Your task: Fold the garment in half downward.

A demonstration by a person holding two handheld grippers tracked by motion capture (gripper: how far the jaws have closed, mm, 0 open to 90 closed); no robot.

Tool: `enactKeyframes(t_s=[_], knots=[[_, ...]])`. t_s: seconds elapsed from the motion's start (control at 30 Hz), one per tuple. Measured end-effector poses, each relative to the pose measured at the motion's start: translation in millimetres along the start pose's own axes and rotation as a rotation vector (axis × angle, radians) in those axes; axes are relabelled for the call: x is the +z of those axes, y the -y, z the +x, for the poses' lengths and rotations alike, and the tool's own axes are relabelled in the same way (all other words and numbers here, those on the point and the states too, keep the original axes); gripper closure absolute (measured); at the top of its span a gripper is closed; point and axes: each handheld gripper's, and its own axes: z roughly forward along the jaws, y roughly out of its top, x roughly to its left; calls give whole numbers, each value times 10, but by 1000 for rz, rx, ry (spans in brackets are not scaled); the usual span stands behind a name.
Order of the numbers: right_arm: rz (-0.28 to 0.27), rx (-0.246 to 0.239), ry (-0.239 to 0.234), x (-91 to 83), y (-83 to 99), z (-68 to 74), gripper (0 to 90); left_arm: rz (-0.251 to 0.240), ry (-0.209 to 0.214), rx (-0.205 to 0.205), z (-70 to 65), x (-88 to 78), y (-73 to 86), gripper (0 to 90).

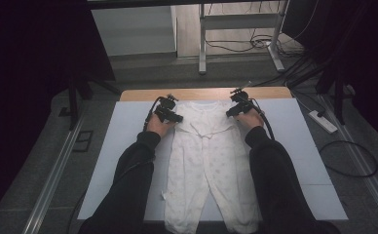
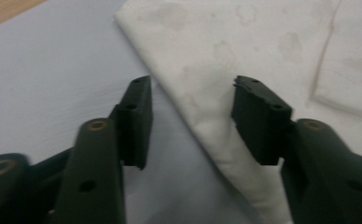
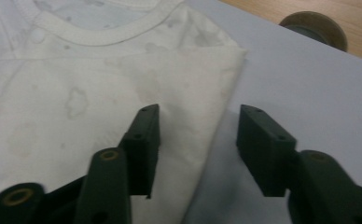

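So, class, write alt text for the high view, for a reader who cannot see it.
A white baby romper lies flat on a pale table mat, legs toward the camera. A person's black-sleeved arms reach in from below, the left gripper and right gripper set at the garment's two shoulder edges.

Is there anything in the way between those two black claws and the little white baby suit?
Nothing visible. The left gripper straddles one folded side edge of the baby suit, the right gripper the other. Bare mat lies beside each edge; the pads are not pressing yet.

Black sleeves [image 1: 128, 180], black cabled grippers
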Motion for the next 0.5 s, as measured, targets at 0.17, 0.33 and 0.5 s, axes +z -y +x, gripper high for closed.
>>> enactKeyframes(t_s=[0.17, 0.33, 0.5], knots=[[4, -4, -50, -13, -1, 49, 790, 3, 14, -43, -14, -4, -13, 688], [8, -27, -58, -21, 3, 95, 852, -27, 75, -83, 9, 3, 30, 849], [0, -75, -46, -53, 14, 151, 857, -60, 94, -89, 25, -5, 80, 871]])
